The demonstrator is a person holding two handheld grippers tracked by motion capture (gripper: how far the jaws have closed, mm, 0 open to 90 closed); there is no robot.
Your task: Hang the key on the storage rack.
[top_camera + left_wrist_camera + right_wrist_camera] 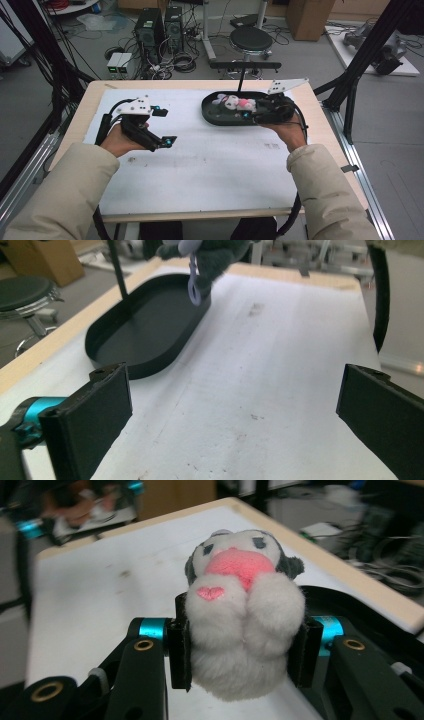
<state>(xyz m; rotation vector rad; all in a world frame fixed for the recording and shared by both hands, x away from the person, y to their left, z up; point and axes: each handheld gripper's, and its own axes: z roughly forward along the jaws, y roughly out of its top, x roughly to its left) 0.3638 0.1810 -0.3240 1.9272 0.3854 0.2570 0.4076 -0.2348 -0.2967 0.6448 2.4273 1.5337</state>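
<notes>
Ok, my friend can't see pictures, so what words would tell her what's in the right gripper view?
A small white plush toy with a pink snout and a pink heart is squeezed between the two black jaws of the right gripper. Below it lie a white table top and the rim of a black tray.

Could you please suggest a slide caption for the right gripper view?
Right gripper clamps a white plush toy with a pink snout between its jaws, above the black tray.
</notes>
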